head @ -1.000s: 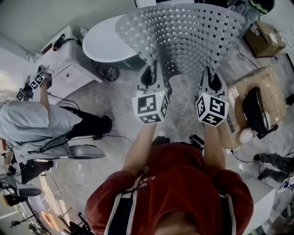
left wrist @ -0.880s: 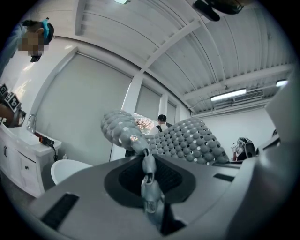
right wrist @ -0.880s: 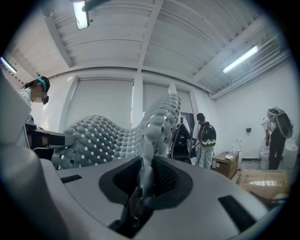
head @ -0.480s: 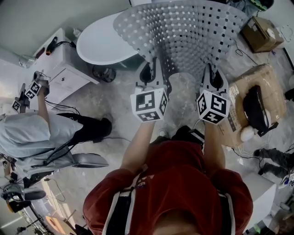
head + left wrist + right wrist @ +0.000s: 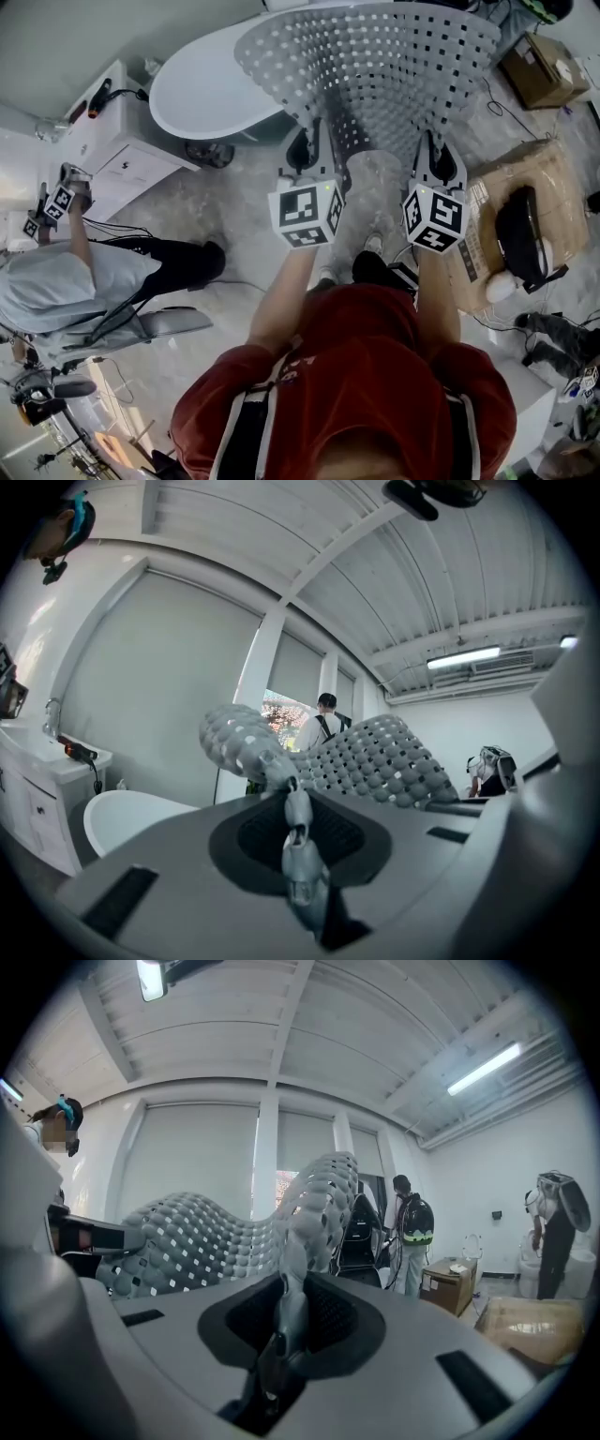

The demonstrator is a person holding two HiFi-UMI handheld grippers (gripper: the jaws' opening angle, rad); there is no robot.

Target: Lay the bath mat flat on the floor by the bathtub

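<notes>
Marbled grey floor point(image 5: 234, 234) runs under the whole work area, with a white bathtub point(image 5: 202, 89) standing on it ahead of the left gripper point(image 5: 306, 148) and off to its left. A white vanity cabinet point(image 5: 117, 155) sits further left of the tub.

Both grippers are held out level, side by side, by a person in a red shirt point(image 5: 366, 375). The left gripper's jaws are closed narrow on the near edge of the bath mat point(image 5: 394, 66); its own view shows the edge pinched between them. The right gripper point(image 5: 433, 150) is in the same condition, with its jaws drawn in on the mat's near edge.

The mat is grey, bobbled and pierced with rows of holes. It is off the floor and fans out ahead of both grippers. Between the two grippers the near edge bunches into a fold. In the head view the mat's left side overlaps the tub's right end.

To the right of the right gripper lies flattened cardboard point(image 5: 553, 169) with a black item on it. A closed cardboard box point(image 5: 536, 67) stands further ahead on that side. Well to the left of the left gripper sits a second person in grey point(image 5: 56, 281).
</notes>
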